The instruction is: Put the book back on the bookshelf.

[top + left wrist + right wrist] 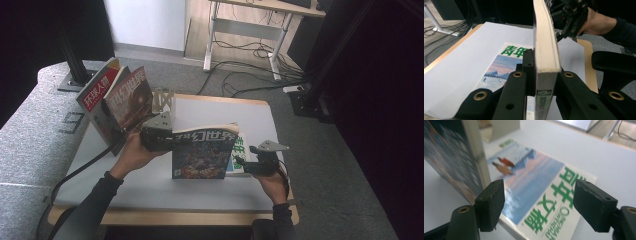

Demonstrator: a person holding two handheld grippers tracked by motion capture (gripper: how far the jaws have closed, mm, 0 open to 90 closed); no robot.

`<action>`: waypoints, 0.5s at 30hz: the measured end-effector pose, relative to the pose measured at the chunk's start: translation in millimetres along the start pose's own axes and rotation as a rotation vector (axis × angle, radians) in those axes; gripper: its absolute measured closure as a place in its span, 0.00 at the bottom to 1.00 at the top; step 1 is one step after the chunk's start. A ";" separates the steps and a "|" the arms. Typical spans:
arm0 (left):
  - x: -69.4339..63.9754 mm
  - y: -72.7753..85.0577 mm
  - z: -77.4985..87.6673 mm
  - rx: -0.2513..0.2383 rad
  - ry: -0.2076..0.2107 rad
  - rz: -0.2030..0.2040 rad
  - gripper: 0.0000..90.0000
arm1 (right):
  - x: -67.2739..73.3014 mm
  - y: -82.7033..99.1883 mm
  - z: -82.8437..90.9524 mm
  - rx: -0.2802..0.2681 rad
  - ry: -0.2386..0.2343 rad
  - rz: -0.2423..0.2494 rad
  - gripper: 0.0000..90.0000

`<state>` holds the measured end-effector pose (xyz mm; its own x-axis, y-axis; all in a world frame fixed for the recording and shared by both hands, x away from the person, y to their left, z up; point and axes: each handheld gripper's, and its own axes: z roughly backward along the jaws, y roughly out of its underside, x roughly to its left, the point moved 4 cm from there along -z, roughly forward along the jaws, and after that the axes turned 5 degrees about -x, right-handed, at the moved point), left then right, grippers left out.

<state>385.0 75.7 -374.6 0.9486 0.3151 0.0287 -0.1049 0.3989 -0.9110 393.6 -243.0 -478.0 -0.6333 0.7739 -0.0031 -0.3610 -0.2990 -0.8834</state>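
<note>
- Left gripper — clenched on the spine end of the upright magazine, which stands on edge mid-table.
- Right gripper — released, jaws spread empty over the flat magazine.
- Step in hand: reaching for the flat magazine. The next move likely calls for closing on its near edge.

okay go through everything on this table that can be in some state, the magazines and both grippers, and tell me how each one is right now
Left gripper: shut on the dark magazine's spine.
Dark magazine: upright on its bottom edge, closed.
Right gripper: open, nothing between the pads.
Green-titled magazine: flat on the table, closed, cover up.
Two magazines at the far left: standing, leaning, closed.
</note>
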 end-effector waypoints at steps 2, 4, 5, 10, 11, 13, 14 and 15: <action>-0.2 -0.1 0.1 0.003 -0.001 0.002 0.91 | -2.3 8.8 -3.5 0.026 0.012 -0.013 0.21; -0.2 -0.4 0.4 0.007 0.011 0.002 0.91 | -4.4 17.4 -6.6 0.053 0.018 -0.019 0.19; -0.1 -0.6 0.5 0.011 0.016 0.004 0.91 | -5.3 21.8 -8.1 0.068 0.018 -0.025 0.17; -0.3 -0.8 0.2 0.012 0.003 0.001 0.91 | -11.5 42.5 -13.1 0.116 0.034 -0.052 0.14; -0.3 -0.9 0.0 0.011 -0.001 0.001 0.91 | -12.8 46.2 -14.0 0.126 0.038 -0.053 0.14; -0.3 -0.9 -0.3 0.009 -0.003 0.005 0.91 | -13.7 52.7 -16.2 0.144 0.040 -0.062 0.13; -0.1 -0.9 -0.3 0.009 -0.004 0.008 0.91 | -14.1 55.6 -17.1 0.151 0.033 -0.064 0.12; -0.1 -0.9 -0.4 0.008 -0.004 0.010 0.91 | -13.9 58.4 -18.3 0.156 0.031 -0.068 0.11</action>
<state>385.1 75.0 -373.9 0.9462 0.3228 0.0212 -0.1171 0.4029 -0.9077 393.9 -260.9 -538.2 -0.5833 0.8114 0.0371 -0.5053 -0.3267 -0.7987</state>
